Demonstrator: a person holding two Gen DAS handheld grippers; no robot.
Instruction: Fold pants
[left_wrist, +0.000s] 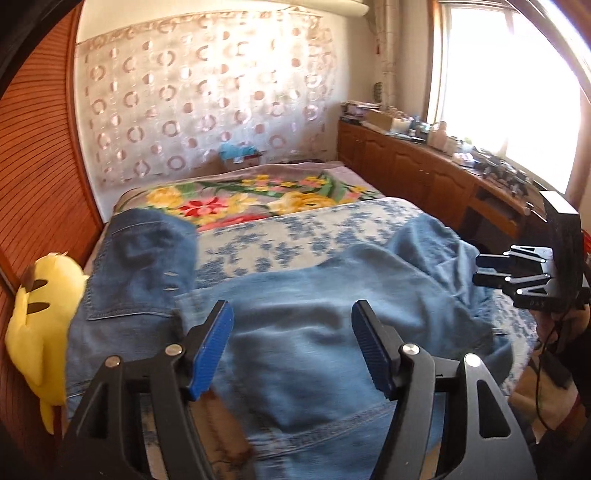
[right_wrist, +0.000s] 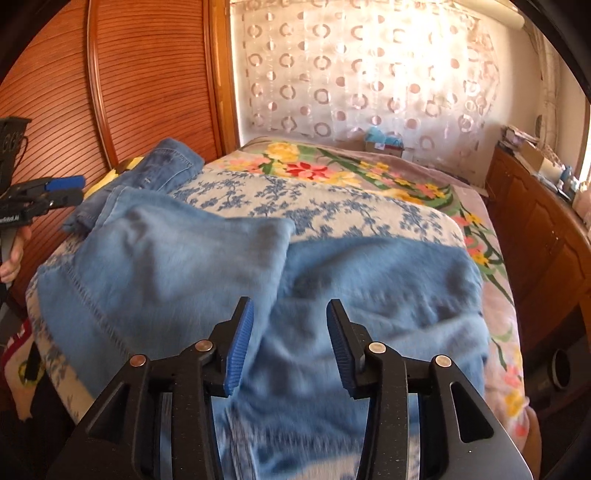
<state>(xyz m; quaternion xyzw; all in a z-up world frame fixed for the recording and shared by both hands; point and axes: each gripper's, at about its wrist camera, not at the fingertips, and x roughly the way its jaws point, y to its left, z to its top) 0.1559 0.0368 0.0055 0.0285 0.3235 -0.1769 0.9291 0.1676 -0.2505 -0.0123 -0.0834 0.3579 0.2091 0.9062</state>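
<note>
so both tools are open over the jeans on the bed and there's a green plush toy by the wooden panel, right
Not quite: the plush toy is yellow, not green, as the left wrist view shows. The rest holds: the left tool and right tool are both open over the jeans on the bed, and the toy lies against the wooden panel.

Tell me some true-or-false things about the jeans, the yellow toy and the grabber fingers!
1. The jeans lie on the bed. True.
2. The left gripper squeezes the jeans between its fingers. False: its blue fingers stand apart, with nothing pinched.
3. A yellow plush toy sits at the bed's edge by the wooden wall. True.
4. The right gripper holds a sock. False: its fingers are apart and empty, above the jeans.
5. The bedcover is plain white. False: it has blue flowers, and a blanket with bright red and yellow flowers lies farther back.
</note>
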